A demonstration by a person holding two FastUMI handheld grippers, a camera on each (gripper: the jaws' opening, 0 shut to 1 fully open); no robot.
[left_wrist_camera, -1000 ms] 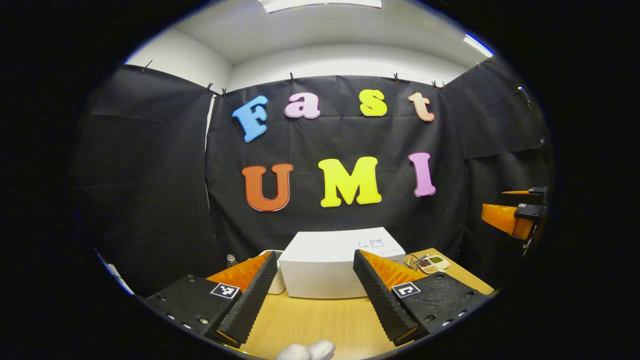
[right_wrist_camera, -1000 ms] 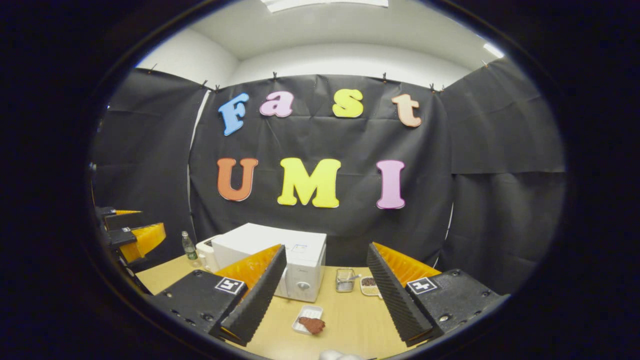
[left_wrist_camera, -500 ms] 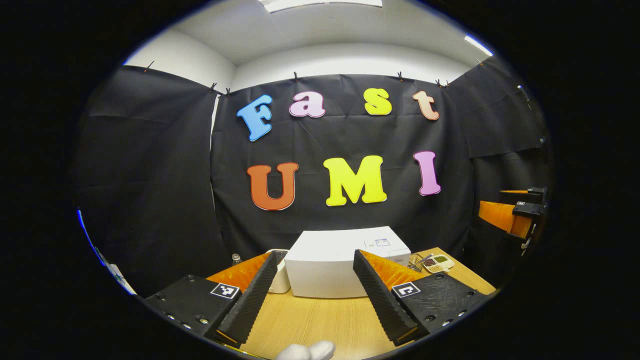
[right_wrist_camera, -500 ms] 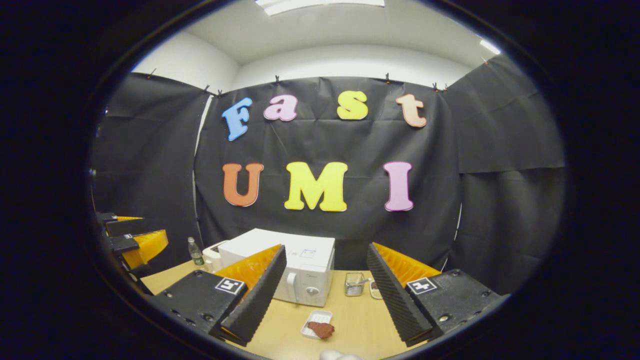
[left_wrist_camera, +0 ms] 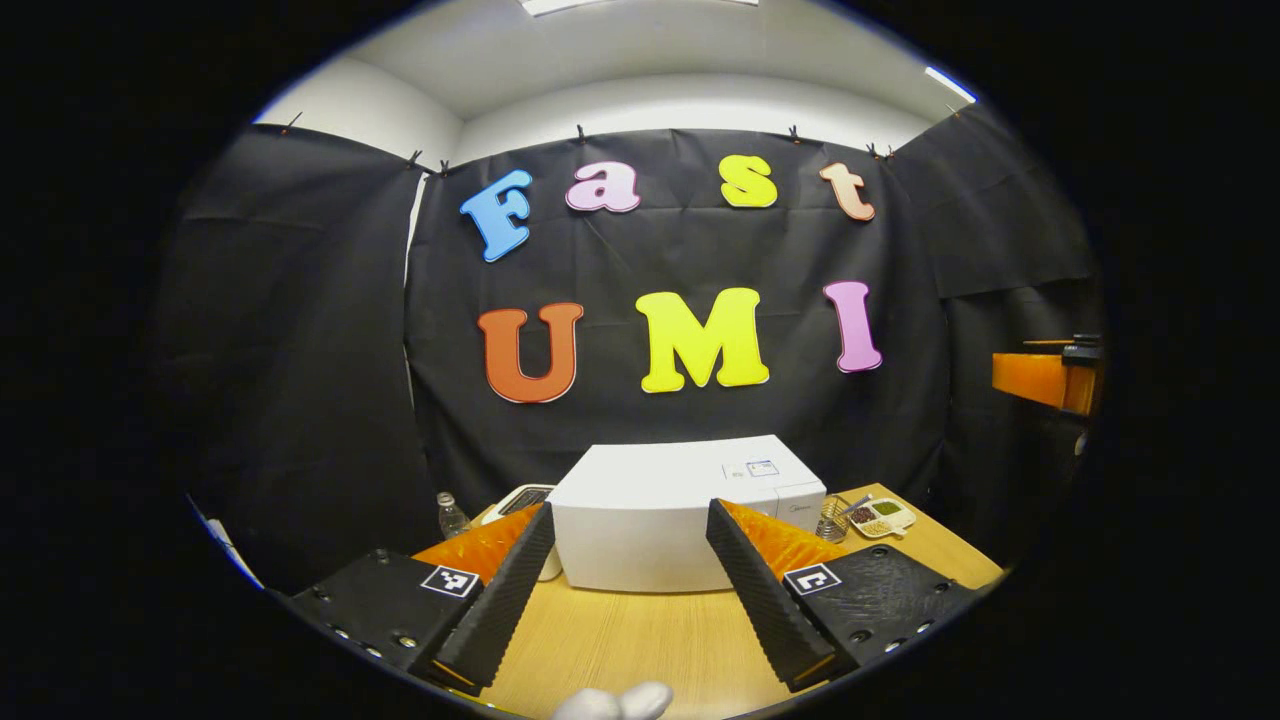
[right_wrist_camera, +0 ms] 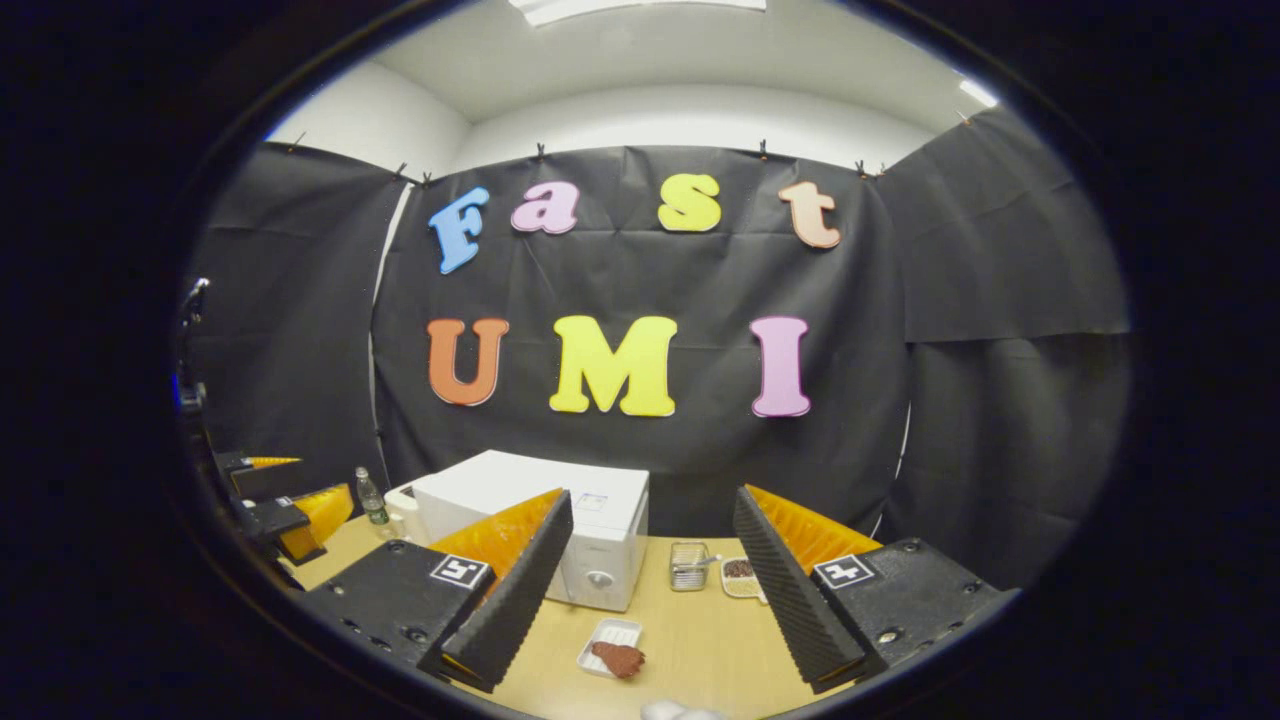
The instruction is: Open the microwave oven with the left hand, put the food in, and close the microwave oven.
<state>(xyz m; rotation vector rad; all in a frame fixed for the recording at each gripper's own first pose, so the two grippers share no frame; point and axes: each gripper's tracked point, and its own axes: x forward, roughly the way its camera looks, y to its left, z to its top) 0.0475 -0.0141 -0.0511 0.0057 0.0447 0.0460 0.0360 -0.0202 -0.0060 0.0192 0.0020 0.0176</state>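
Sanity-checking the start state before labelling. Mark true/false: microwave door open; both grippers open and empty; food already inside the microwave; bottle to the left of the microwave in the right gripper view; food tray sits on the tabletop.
1. The microwave door is open. False: it is closed.
2. Both grippers are open and empty. True: the left gripper and the right gripper each have their fingers spread, with nothing between them.
3. The food is already inside the microwave. False: it lies on a small white tray in front of it.
4. A bottle stands to the left of the microwave in the right gripper view. True.
5. The tray sits on the wooden table. True.
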